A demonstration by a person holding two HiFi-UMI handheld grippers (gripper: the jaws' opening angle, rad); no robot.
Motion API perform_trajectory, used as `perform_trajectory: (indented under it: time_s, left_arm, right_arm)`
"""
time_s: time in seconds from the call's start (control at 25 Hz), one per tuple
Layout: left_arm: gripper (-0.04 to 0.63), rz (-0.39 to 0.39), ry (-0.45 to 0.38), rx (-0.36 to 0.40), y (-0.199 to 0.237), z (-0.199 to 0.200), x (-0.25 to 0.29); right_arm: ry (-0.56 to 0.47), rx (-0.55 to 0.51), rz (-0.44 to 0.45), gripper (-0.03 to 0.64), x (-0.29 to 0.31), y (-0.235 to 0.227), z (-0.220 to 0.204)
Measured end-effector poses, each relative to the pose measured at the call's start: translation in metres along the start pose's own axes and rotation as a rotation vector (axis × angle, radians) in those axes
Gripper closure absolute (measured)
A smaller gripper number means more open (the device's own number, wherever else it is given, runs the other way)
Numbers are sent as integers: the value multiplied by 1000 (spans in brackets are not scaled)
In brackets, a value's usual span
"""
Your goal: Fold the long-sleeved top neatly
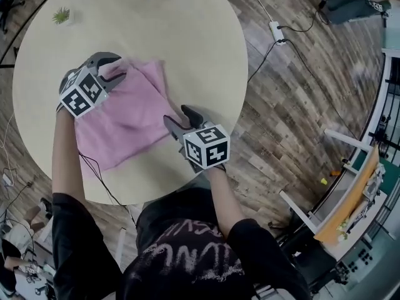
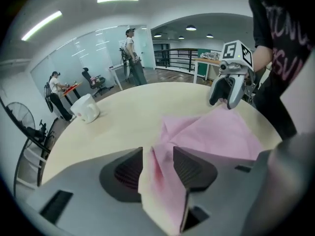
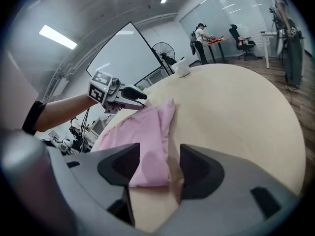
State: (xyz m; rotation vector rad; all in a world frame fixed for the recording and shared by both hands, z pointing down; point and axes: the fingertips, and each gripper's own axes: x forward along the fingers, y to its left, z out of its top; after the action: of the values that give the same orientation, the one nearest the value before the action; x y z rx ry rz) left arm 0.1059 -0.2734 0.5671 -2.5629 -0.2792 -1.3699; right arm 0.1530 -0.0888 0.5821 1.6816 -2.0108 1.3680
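The pink long-sleeved top (image 1: 125, 120) lies folded into a rough rectangle on the round beige table (image 1: 194, 36). My left gripper (image 1: 116, 68) is at the top's far left corner. In the left gripper view a raised fold of pink cloth (image 2: 160, 173) stands between the jaws of the left gripper (image 2: 157, 157), with a gap beside the left pad, so the jaws are open. My right gripper (image 1: 180, 117) is at the near right edge, open. In the right gripper view the top's edge (image 3: 147, 151) lies on the table between the right gripper's (image 3: 160, 163) spread jaws, apart from the pads.
A white cup (image 2: 86, 108) stands on the far side of the table, and a small green plant (image 1: 62, 15) near its rim. A power strip (image 1: 275, 31) with cables lies on the wooden floor. People (image 2: 132, 53) work at desks in the background.
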Motion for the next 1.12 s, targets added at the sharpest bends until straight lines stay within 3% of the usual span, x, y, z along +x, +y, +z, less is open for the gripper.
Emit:
perform_trajectory:
  time_s: [0.16,0.44,0.52,0.64,0.88,1.12]
  left_arm:
    - [390,-87,-12,-99,0,-12,15]
    - [394,-147,23,-93,-10,-16,33]
    - [423,-175,28,-96,-13,-16,34]
    - [502,-201,47,-89,-21,-14,34]
    - [535,-153,79,-19,-20,-10,24]
    - [538,-79,36,-10,-16,2,-1]
  right_arm:
    - [39,1,27,359,12,3,-3]
    - [95,-13,23,411,23,4,-10]
    - [96,-10,19,419,22,3,-11]
    - [88,-6,13,483,22,2,-10]
    - [58,-57,23,545,17,8,-3]
    - [22,-133,33,565,7,22,8]
